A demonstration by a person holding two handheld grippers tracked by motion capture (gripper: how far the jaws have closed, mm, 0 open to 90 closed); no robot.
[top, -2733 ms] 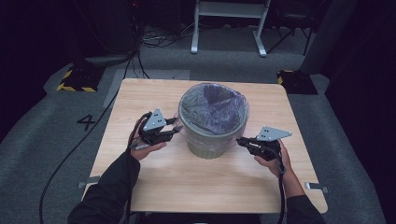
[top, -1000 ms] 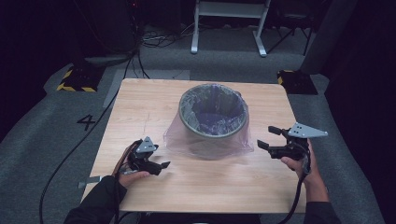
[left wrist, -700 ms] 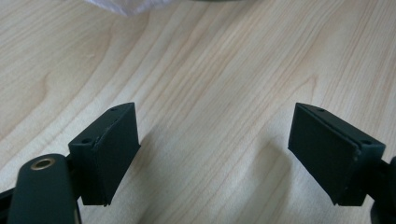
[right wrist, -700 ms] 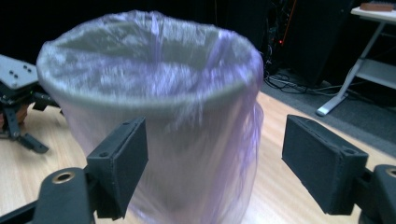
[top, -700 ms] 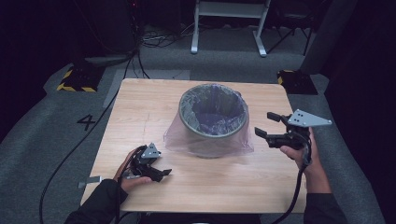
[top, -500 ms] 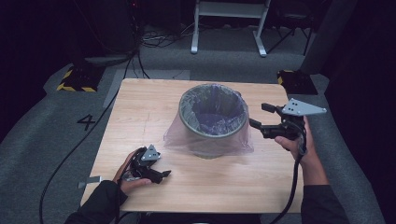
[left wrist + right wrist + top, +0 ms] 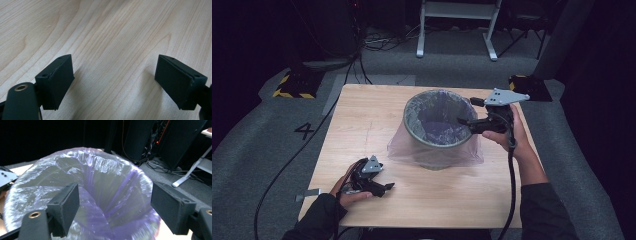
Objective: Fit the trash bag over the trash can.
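Observation:
A grey bin (image 7: 435, 131) stands in the middle of the wooden table (image 7: 362, 115). A thin purple bag (image 7: 439, 120) lines it, and the bag's skirt hangs over the rim down to the tabletop. My right gripper (image 7: 466, 111) hovers open at the bin's right rim, jaws pointing left over the opening; in the right gripper view the bag's (image 7: 100, 190) mouth lies between and beyond its empty jaws (image 7: 115, 205). My left gripper (image 7: 386, 187) rests low on the table near the front left edge, open, with bare wood between its jaws (image 7: 113, 82).
A white metal stand (image 7: 457, 25) and cables lie on the grey floor beyond the table. Yellow-black striped blocks (image 7: 292, 85) sit at the far left and far right corners. A black cable (image 7: 512, 185) trails from the right gripper along the forearm.
My right gripper rose from beside the bin and moved left, up to the bin's right rim. The left gripper stayed near the front edge.

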